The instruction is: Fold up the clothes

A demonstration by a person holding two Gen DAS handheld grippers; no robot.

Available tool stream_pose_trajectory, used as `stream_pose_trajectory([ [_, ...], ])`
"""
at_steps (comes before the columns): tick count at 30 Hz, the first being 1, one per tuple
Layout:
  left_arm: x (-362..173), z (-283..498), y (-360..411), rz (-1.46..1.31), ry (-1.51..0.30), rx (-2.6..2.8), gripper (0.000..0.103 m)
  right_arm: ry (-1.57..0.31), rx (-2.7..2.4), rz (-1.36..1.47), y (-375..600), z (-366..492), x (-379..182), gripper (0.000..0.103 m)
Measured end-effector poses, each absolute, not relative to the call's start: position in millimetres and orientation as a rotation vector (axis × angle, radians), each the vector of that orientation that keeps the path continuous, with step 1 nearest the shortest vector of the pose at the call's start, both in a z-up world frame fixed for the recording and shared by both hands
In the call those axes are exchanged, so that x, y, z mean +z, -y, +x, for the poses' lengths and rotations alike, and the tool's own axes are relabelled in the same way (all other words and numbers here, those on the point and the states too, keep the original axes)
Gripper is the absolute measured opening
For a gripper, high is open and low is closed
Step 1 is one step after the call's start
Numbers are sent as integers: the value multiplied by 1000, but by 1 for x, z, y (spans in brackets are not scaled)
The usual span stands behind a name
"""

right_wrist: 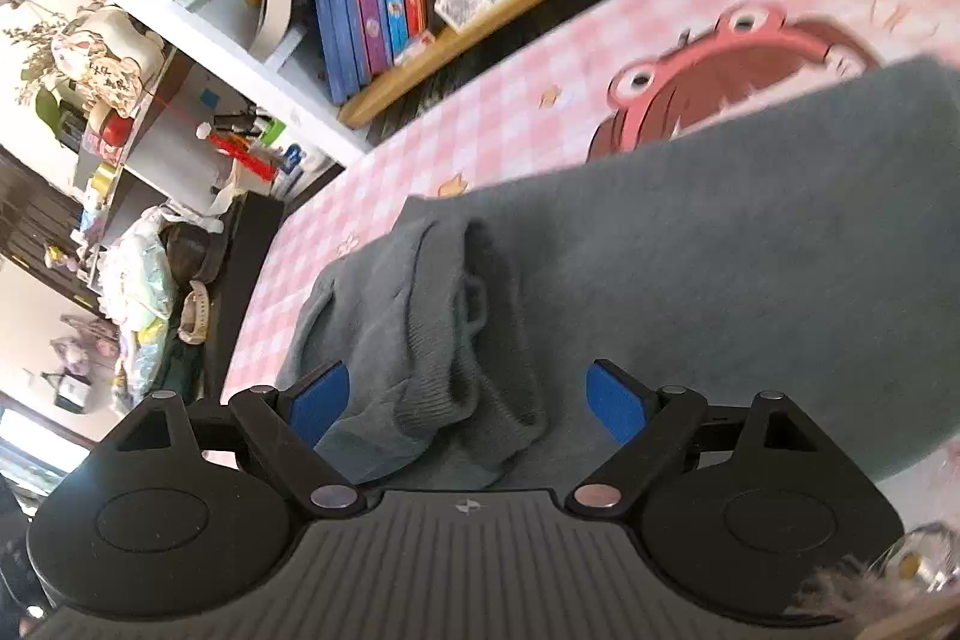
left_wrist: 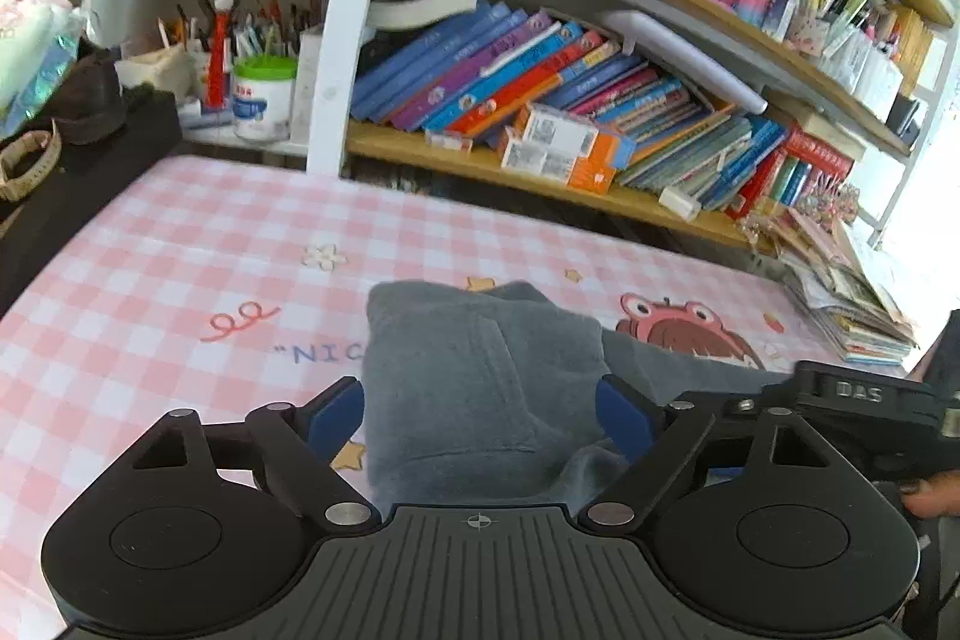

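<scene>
A grey knitted garment (left_wrist: pixel 474 388) lies on the pink checked table cover (left_wrist: pixel 180 244). In the left wrist view a folded part of it rises between my left gripper's blue pads. My left gripper (left_wrist: pixel 480 415) is open, its pads on either side of the cloth. In the right wrist view the garment (right_wrist: pixel 690 268) spreads wide to the right, with a bunched ribbed cuff or hem (right_wrist: pixel 432 352) in front. My right gripper (right_wrist: pixel 468 403) is open, its pads straddling the bunched part. The right gripper's body also shows at the right edge of the left wrist view (left_wrist: pixel 864 400).
A bookshelf (left_wrist: pixel 600 100) packed with books stands behind the table. A pen pot and white tub (left_wrist: pixel 264 100) stand at the back left. A black block with a watch (left_wrist: pixel 30 160) lies at the left edge. Papers (left_wrist: pixel 852 292) are stacked at the right.
</scene>
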State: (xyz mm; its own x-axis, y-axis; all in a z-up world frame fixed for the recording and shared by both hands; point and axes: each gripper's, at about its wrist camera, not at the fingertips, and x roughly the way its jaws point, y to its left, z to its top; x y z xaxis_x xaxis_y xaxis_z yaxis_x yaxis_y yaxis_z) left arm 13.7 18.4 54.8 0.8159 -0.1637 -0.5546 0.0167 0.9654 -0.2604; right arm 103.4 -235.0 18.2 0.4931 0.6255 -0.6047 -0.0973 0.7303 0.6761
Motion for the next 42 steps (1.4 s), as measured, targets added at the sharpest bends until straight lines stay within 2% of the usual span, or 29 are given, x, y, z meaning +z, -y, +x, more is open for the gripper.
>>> stream_pose_trajectory([
  [10,51,11,-46,-328,-572,-38,90,-1021,439,705,224,109,2,79],
  [20,45,25,-45,-286,-642,-124,88,-1030,399,745,221,111,-4,73],
  [21,44,26,-46,-288,-653,-145,85,-1028,390,747,222,111,-5,70],
  [23,42,30,-46,-296,-684,-178,56,-1025,368,748,222,111,-5,65],
  [24,41,33,-47,-297,-705,-184,28,-1025,356,748,223,110,-4,63],
  [25,40,36,-47,-298,-725,-189,14,-1017,340,734,223,108,-1,63],
  [29,37,38,-47,-285,-738,-218,7,-978,297,716,231,103,8,64],
  [36,14,51,-36,-149,-861,-237,5,-1045,327,725,222,109,-3,66],
  [37,13,52,-37,-156,-862,-240,5,-1049,339,721,220,110,-3,63],
  [38,13,52,-38,-165,-861,-240,5,-1052,342,708,217,110,-3,55],
  [40,14,48,-40,-191,-842,-239,5,-1043,349,690,215,109,-1,36],
  [41,16,45,-41,-202,-827,-242,5,-1028,355,689,215,108,2,22],
  [42,18,43,-42,-212,-811,-245,5,-984,375,685,216,104,9,16],
])
